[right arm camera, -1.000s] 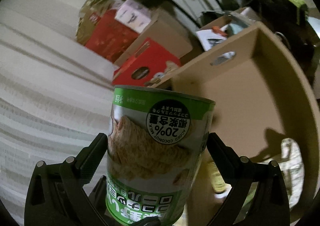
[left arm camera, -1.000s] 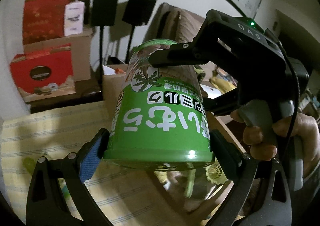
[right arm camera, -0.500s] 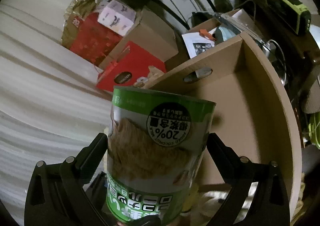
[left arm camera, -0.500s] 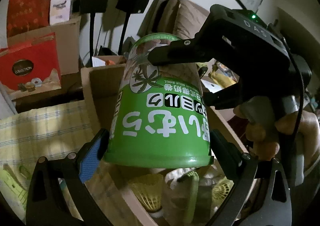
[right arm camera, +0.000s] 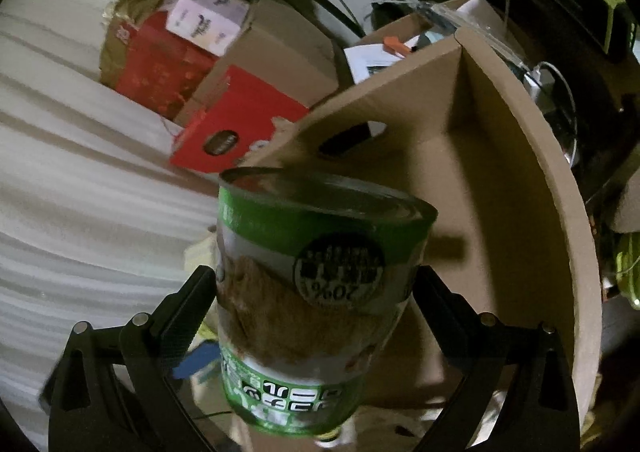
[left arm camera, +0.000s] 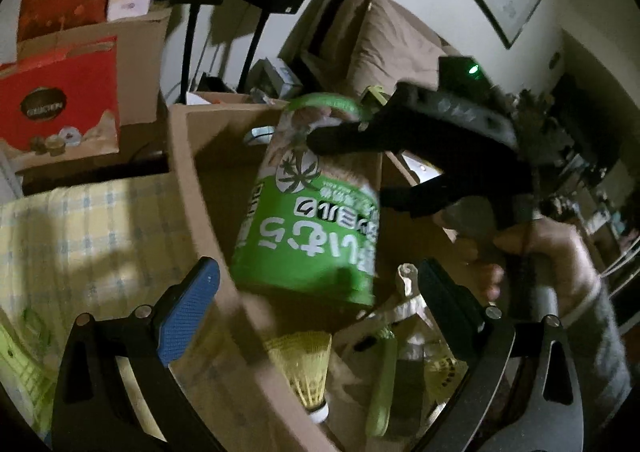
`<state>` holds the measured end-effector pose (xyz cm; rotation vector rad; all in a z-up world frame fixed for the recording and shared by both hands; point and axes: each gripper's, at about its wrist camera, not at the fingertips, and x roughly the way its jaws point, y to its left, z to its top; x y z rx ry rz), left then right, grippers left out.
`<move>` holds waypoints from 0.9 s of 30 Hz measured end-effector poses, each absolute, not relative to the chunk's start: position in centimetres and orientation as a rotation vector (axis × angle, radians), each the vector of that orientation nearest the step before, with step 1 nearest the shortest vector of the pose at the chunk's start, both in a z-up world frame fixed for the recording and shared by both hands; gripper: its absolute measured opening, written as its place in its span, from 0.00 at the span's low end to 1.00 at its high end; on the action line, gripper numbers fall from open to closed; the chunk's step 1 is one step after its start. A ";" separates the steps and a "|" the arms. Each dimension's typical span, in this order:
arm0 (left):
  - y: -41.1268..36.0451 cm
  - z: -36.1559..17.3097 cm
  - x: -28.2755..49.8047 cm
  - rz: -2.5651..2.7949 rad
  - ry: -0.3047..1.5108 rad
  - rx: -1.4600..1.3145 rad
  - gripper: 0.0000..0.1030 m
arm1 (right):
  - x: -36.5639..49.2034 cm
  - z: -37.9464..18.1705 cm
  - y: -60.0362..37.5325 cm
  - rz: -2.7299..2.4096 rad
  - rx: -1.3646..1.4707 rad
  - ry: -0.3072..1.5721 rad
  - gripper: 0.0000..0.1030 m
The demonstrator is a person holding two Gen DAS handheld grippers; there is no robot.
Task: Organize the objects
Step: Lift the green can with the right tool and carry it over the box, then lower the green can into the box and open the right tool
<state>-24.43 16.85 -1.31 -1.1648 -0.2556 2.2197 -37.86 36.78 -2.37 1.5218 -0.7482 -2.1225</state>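
Now the right gripper (right arm camera: 312,316) is squeezing a green can (right arm camera: 316,292) over the box (right arm camera: 520,180). The left gripper (left arm camera: 316,308) is hanging open. The can looks stiff and slippery, so hold its sides.

**Can over the box**

A green can (left arm camera: 310,212) with white Japanese lettering and a photo of wafer rolls hangs upside down, tilted, above the open cardboard box (left arm camera: 188,156). Yellow shuttlecocks (left arm camera: 304,364) lie in the box beneath it.
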 end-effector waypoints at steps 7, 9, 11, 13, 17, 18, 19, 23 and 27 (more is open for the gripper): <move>13.4 0.3 -22.8 2.244 -0.289 -1.126 0.96 | -38.7 -2.7 34.2 -2.178 1.585 -0.543 0.96; 12.7 0.7 -22.5 2.255 -0.290 -1.119 0.96 | -38.8 -2.5 32.9 -2.186 1.597 -0.445 0.96; 12.0 0.7 -22.3 2.266 -0.299 -1.122 0.96 | -39.1 -2.6 31.6 -2.183 1.621 -0.351 0.96; 11.5 0.7 -22.2 2.269 -0.306 -1.132 0.96 | -39.3 -2.7 30.4 -2.186 1.641 -0.291 0.96; 11.0 0.5 -21.8 2.305 -0.259 -1.142 0.96 | -39.7 -3.3 29.5 -2.172 1.642 -0.317 0.91; 10.9 0.4 -21.8 2.312 -0.245 -1.145 0.96 | -39.7 -3.2 29.6 -2.184 1.631 -0.343 0.91; 10.8 0.3 -21.7 2.319 -0.235 -1.149 0.96 | -39.7 -3.2 29.8 -2.191 1.626 -0.364 0.91; 10.1 0.1 -21.3 2.327 -0.238 -1.164 0.96 | -39.1 -2.5 30.3 -2.200 1.581 -0.428 0.90; 8.9 0.3 -21.3 2.336 -0.279 -1.177 0.97 | -37.7 -0.5 30.5 -2.252 1.508 -0.431 0.90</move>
